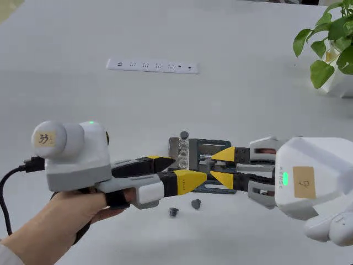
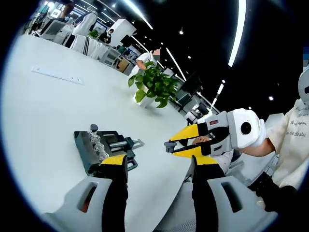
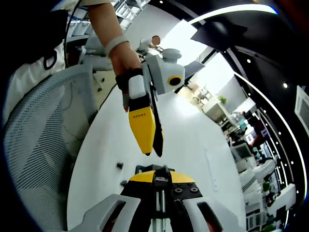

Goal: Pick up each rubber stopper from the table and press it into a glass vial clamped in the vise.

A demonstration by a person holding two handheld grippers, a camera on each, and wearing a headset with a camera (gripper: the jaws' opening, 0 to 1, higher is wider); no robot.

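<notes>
The right gripper (image 2: pixel 167 145) is pinching a rubber stopper (image 2: pixel 167 146) at its yellow tips. The vise (image 1: pixel 212 144) sits right under those tips, with the row of glass vials (image 1: pixel 183 157) just ahead of them. To do this step well, bring the plug square over an open vial mouth, then press straight down and avoid twisting. The left gripper (image 2: pixel 157 162) is spread and holds nothing. It sits opposite, near enough to steady the vise if needed.

Four stoppers in all:
- One in the claw.
- One seated stopper (image 1: pixel 184 134) at the row's far end.
- Two loose stoppers (image 1: pixel 173 211) (image 1: pixel 196 203) on the table (image 1: pixel 248 83), nearer the person than both claws.

There is one vise. The exact number of vials is unclear.
</notes>
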